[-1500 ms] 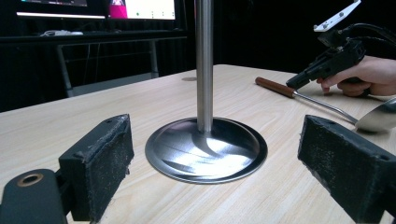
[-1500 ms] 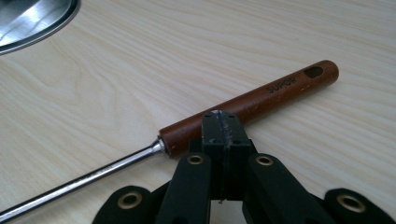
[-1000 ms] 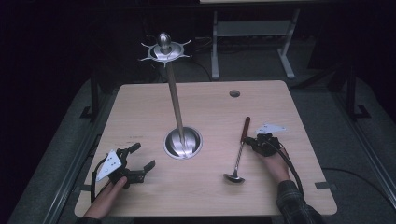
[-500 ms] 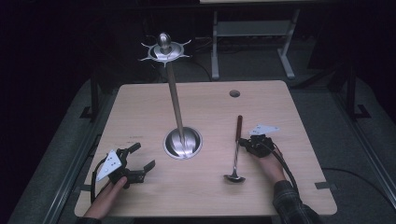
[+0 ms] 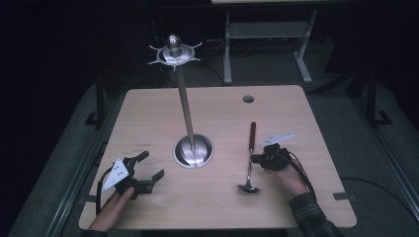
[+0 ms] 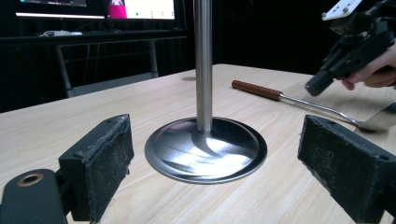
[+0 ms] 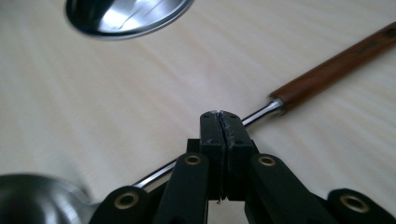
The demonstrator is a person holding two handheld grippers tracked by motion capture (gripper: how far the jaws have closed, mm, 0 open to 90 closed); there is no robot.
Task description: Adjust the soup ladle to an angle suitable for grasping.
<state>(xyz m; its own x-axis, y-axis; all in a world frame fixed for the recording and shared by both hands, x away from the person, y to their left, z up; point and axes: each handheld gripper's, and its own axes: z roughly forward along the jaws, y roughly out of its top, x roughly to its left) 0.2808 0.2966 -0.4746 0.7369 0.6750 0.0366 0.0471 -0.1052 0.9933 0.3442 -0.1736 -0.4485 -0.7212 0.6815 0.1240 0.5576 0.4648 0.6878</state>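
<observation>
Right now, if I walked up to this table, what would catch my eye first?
Probably the tall steel stand rising from its round base at the table's middle, topped by a spiky metal crown. To its right a ladle with a wooden handle lies on the wood, the right gripper at its thin metal shaft, jaws shut. At the near left corner, the left gripper holds its jaws wide open.

Dim lab: monitors (image 6: pixel 93 8), bare wooden test table (image 5: pixel 148 113)

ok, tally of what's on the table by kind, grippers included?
Ladle, steel with a brown wooden handle: 1
Steel stand, round base, tall pole, hooked top: 1
Grippers: 2, left gripper open, right gripper shut over the ladle's shaft
Total: 4
</observation>
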